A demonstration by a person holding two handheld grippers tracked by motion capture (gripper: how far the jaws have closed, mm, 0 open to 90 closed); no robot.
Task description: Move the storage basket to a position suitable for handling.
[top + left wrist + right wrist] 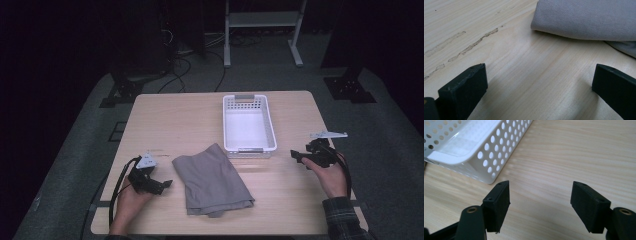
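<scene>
While both grippers rest with fingers spread and empty, the folded grey cloth (212, 178) lies mid-desk, just right of the left gripper (161, 184), the nearer one; the right gripper (299, 157) sits beside the white basket (248, 149).

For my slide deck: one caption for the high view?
Two open grippers, left gripper and right gripper, flank a folded grey cloth beside a white basket.

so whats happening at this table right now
A person sits at a wooden table with a hand-held gripper in each hand. The left hand-held gripper rests open beside a folded grey cloth, its jaws pointing at the cloth's edge without touching it. The right hand-held gripper is open too, near the corner of an empty white perforated basket. Nothing is gripped yet.
</scene>
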